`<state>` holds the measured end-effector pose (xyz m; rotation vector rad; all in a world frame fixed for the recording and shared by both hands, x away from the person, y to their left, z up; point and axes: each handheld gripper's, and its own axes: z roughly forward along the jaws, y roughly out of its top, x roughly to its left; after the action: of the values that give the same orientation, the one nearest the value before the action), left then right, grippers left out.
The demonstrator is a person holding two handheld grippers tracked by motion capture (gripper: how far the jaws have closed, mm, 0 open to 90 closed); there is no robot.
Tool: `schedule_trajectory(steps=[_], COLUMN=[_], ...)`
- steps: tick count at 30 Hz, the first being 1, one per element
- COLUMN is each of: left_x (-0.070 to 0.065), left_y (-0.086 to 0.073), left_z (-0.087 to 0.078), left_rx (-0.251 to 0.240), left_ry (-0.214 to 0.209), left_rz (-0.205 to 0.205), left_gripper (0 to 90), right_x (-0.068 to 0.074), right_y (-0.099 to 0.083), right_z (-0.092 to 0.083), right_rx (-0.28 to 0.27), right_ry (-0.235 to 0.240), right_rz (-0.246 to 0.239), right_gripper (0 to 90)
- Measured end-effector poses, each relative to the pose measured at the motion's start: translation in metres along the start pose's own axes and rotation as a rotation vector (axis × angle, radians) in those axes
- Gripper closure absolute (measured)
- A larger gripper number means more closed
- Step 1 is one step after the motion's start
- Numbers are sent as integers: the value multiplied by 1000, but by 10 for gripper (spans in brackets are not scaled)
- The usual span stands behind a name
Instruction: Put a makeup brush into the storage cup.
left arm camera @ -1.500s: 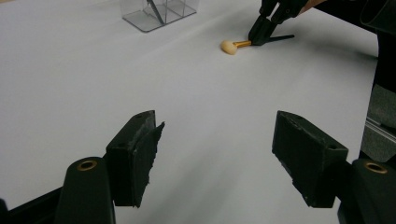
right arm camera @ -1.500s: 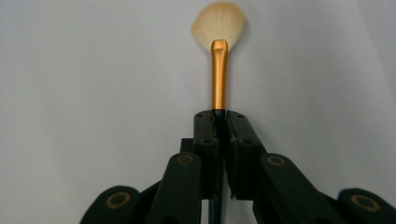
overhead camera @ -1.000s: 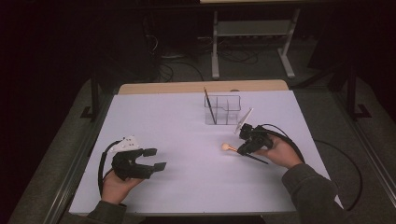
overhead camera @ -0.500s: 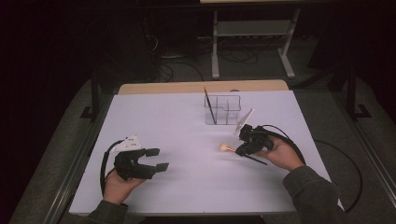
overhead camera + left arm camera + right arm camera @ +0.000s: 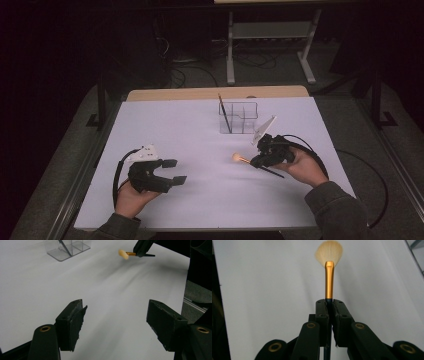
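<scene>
A makeup brush point(image 5: 329, 270) with a cream fan head, gold ferrule and dark handle is clamped between the pads of my right gripper point(image 5: 329, 303). In the high view the right gripper point(image 5: 259, 161) holds the brush point(image 5: 239, 159) a little above the white table, head pointing left and dark handle trailing back toward the hand. A clear divided organizer point(image 5: 238, 118) stands just behind it, with a dark pencil-like stick point(image 5: 224, 113) leaning in its left cell. My left gripper point(image 5: 176, 171) rests at the front left, jaws open and empty; in its own view the left gripper point(image 5: 115, 322) faces the brush point(image 5: 124, 254).
The white table sheet point(image 5: 190, 135) lies over a wooden top. Dark floor, cables and a metal stand point(image 5: 270, 35) lie beyond the far edge. Rails run along both table sides. A black cable loops off each gripper.
The right gripper has lifted slightly and edged left with the brush held in it. The left gripper has stayed in place.
</scene>
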<state>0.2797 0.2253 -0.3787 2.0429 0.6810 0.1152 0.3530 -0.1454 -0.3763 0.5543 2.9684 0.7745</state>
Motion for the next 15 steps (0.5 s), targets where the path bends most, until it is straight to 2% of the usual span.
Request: schedule_trajectory(steps=[5, 15], left_x=[-3, -10], left_y=[8, 23], left_z=[3, 9], left_rx=[-2, 17], left_ry=[-28, -63], left_rz=[3, 14], left_gripper=[287, 289], right_x=[9, 19], right_y=[4, 10], right_z=[-4, -10], right_rx=[-21, -48], right_ry=[7, 7], right_rz=[-34, -61], right_gripper=[827, 827])
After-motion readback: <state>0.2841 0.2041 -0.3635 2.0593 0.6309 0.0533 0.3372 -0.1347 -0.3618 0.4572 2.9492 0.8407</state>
